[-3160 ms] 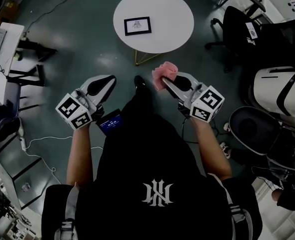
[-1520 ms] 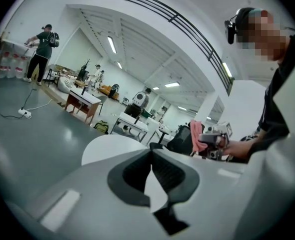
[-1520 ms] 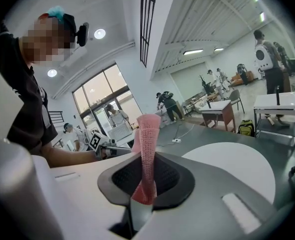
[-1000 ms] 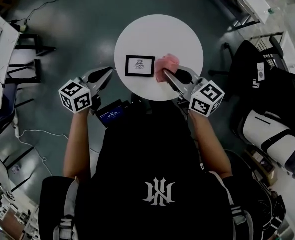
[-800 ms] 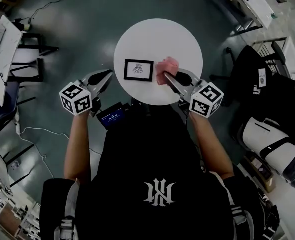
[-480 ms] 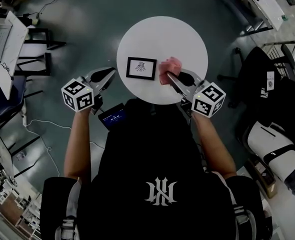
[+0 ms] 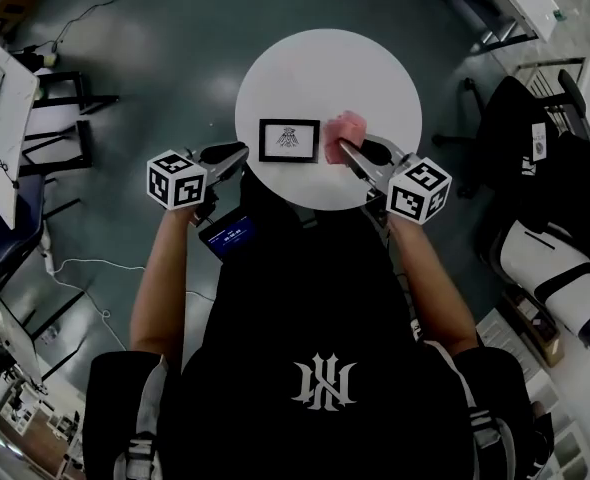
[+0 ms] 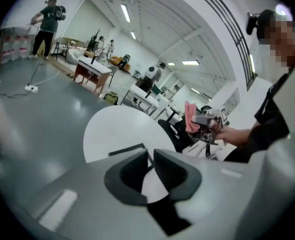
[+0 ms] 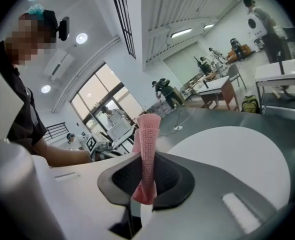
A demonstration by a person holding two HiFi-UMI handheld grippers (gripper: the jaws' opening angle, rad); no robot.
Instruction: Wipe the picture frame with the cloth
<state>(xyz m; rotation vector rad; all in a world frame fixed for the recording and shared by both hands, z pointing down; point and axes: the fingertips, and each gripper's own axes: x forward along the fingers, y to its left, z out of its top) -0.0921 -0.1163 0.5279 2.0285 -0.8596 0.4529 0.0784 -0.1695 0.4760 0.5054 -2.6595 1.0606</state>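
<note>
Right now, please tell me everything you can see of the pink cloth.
The pink cloth looks soft, with a fine waffle weave, bunched into a folded wad. The right gripper is shut on its lower part, so it stands up from the jaws. It is over the round white table, just right of the black picture frame; contact with either is unclear.

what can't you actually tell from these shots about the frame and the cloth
- Drawing in the picture frame: too small in the head view; only an edge-on sliver behind the jaws in the left gripper view.
- Whether the cloth touches the table: the head view looks down, showing no height.
- Frame in the right gripper view: not seen past the cloth and jaws.
</note>
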